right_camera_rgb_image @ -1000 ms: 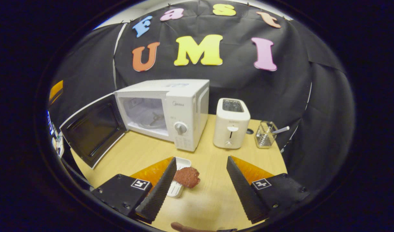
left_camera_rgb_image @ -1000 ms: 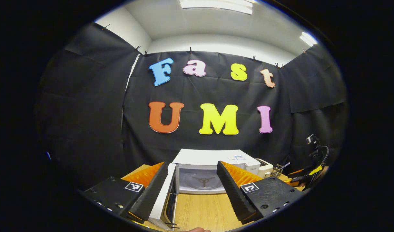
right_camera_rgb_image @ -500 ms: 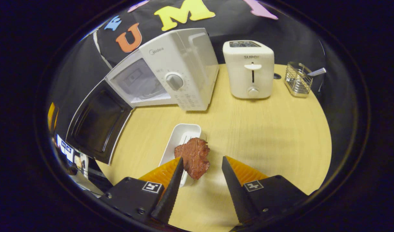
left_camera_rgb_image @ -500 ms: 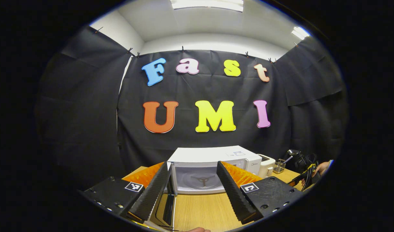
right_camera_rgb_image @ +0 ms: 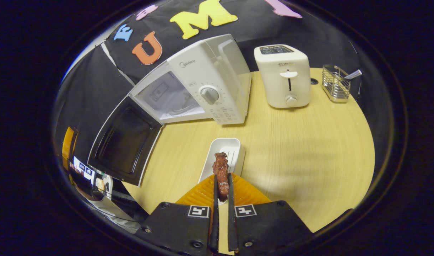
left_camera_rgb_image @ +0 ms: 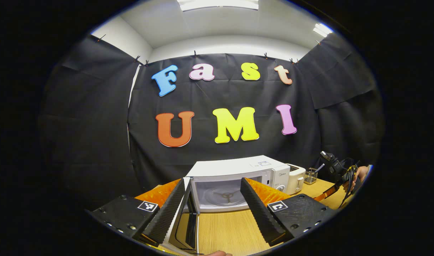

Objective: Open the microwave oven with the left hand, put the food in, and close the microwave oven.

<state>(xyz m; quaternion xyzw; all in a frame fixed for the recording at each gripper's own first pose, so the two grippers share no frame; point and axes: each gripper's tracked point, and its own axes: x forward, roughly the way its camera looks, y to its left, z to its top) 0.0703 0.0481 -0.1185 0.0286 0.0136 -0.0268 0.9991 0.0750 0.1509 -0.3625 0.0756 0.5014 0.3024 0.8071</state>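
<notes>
Both jaws of right gripper (right_camera_rgb_image: pixel 221 181) pinch meat (right_camera_rgb_image: pixel 221 170); microwave (right_camera_rgb_image: pixel 199 90) open.

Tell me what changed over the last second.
The right claw came down over the white tray and shut on the piece of meat, which now stands on edge between its fingers. The left claw stayed open, drifting slightly. The microwave door remains open; the toaster hasn't moved.

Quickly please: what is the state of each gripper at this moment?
Left gripper: open, holding nothing, in front of the open microwave.
Right gripper: closed on the piece of meat, above the white tray.
</notes>
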